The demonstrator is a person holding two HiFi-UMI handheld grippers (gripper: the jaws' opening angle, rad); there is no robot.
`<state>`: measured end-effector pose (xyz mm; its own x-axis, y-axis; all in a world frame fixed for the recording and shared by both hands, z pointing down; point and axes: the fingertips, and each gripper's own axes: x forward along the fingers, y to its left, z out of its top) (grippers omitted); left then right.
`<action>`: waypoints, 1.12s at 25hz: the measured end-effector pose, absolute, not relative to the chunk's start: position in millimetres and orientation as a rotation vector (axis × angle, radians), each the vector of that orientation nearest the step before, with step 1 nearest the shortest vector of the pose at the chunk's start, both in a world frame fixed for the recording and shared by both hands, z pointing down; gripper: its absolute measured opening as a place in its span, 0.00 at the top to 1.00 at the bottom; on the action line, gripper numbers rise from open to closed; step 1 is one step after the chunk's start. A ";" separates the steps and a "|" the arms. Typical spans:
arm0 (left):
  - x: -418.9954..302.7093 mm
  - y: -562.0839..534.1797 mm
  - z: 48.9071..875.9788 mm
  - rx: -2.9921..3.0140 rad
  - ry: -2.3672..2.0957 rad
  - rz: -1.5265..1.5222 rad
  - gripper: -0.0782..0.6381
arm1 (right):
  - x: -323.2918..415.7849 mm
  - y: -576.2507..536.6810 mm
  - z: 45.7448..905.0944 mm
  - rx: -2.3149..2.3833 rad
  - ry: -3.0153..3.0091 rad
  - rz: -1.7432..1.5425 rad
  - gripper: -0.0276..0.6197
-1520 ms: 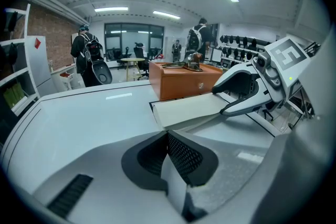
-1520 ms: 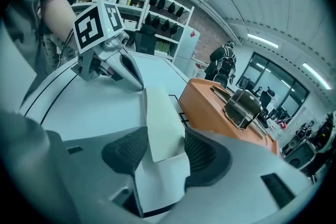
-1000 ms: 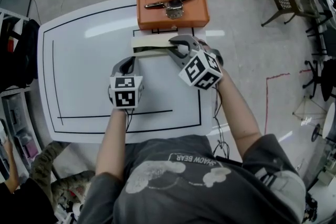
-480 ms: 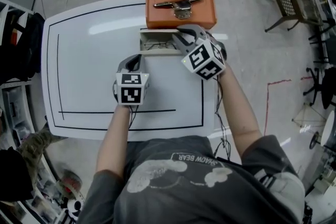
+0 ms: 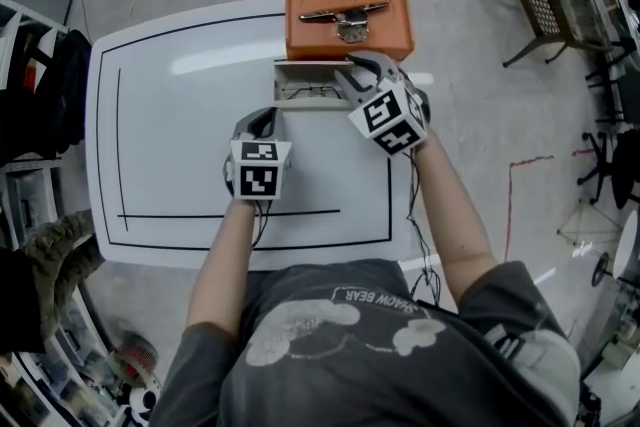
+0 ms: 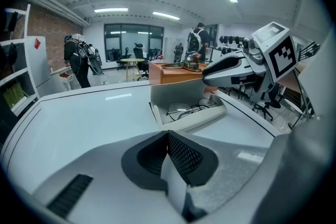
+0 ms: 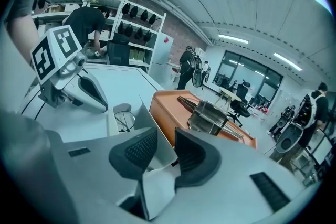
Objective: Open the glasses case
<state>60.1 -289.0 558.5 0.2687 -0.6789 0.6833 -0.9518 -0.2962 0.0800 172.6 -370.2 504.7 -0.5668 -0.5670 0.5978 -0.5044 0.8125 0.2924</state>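
Observation:
The white glasses case lies open on the table just in front of the orange box, its lid standing up and the glasses showing inside. My right gripper is at the case's right end. Its jaws have just been opening, and the thin lid stands between the pads without being pinched. My left gripper rests on the table a little short of the case's left end, shut and empty. From the left gripper view the case and glasses lie ahead.
An orange box with a metal clamp-like tool on top stands directly behind the case. The white table carries a black outline and ends close at the right. Chairs and people are further off in the room.
The case lid has swung from nearly flat to upright, uncovering the glasses. My right gripper moved with it toward the orange box. The left gripper stayed put.

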 end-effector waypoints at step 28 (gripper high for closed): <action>-28.3 -231.4 481.6 2.304 -1.247 0.578 0.89 | 145.8 -269.9 433.4 1.303 -2.230 0.099 0.96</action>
